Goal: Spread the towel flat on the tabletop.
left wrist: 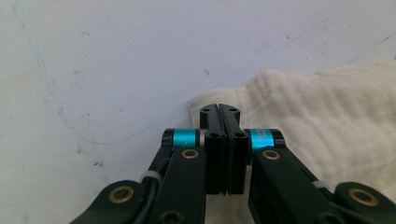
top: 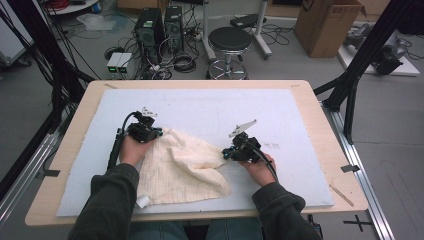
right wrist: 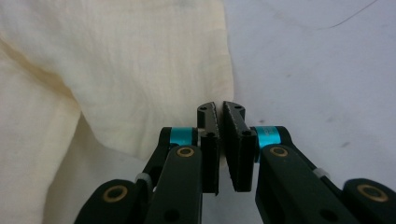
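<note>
Cream cloth (top: pixel 182 167) lies between the grippers — left gripper (left wrist: pixel 219 111) and right gripper (right wrist: pixel 220 108) each clamp a corner.

Cream cloth (top: pixel 185 167) on white-matted table (top: pixel 320 145)

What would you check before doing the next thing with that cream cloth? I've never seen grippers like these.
1. Left gripper closed on a corner of the cream cloth: ok, the jaws are pressed together at the cloth's edge.
2. Right gripper closed on the cloth: ok, the jaws pinch its edge, with a thin gap at the tips.
3. Enough fabric caught in each grip: cannot tell, the jaws hide it.
4. Cloth flat: not ok, it lies rumpled and folded between the grippers.
5. White mat beyond the cloth free for spreading: ok.
6. Near corner with the small white tag on the mat: ok, though close to its front edge.
</note>
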